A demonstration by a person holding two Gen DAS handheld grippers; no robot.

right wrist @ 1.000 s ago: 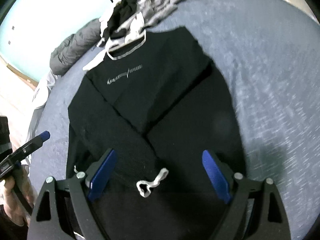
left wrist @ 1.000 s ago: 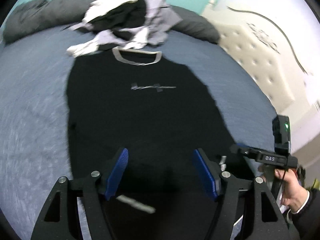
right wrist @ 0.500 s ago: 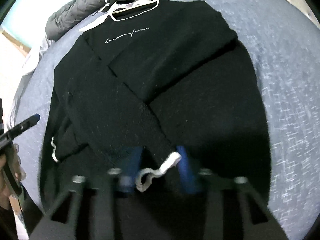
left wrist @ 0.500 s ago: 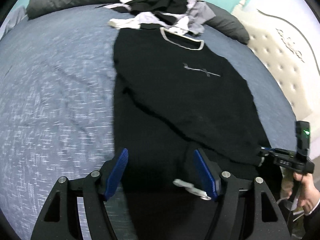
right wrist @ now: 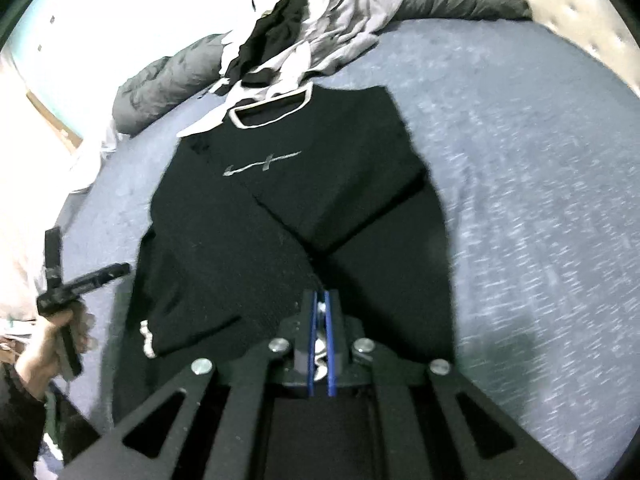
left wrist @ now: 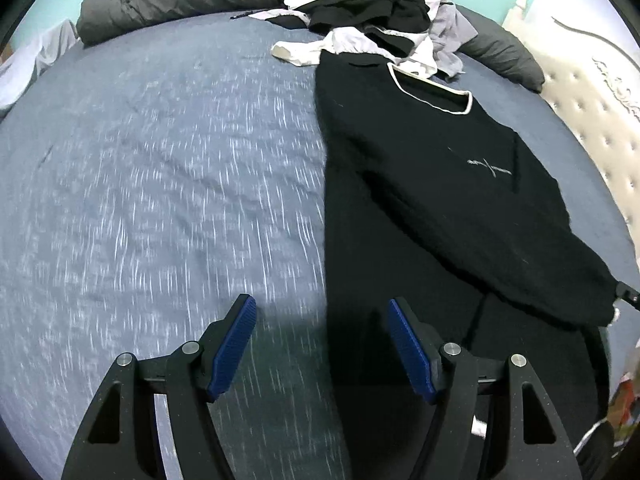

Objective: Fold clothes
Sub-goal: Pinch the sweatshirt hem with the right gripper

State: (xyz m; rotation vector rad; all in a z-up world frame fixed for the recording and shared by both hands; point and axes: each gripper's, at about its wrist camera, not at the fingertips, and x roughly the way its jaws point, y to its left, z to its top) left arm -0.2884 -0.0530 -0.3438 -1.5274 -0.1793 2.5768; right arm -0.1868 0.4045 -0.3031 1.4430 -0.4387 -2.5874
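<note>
Covering the whole field ahead of both grippers, a blue bed [left wrist: 160,168] is seen. A black sweatshirt [right wrist: 304,200] is spread flat on it, sleeves crossed, forward of the right gripper [right wrist: 319,344], which is clamped on a white-trimmed sleeve cuff [right wrist: 320,350]. The left gripper [left wrist: 320,344] is held agape, straddling the sweatshirt's left edge.

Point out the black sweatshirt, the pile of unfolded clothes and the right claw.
black sweatshirt [right wrist: 280,184], right wrist view, chest below the logo
pile of unfolded clothes [left wrist: 372,8], left wrist view, black garment on top
right claw [right wrist: 319,308], right wrist view, between its fingertips
</note>
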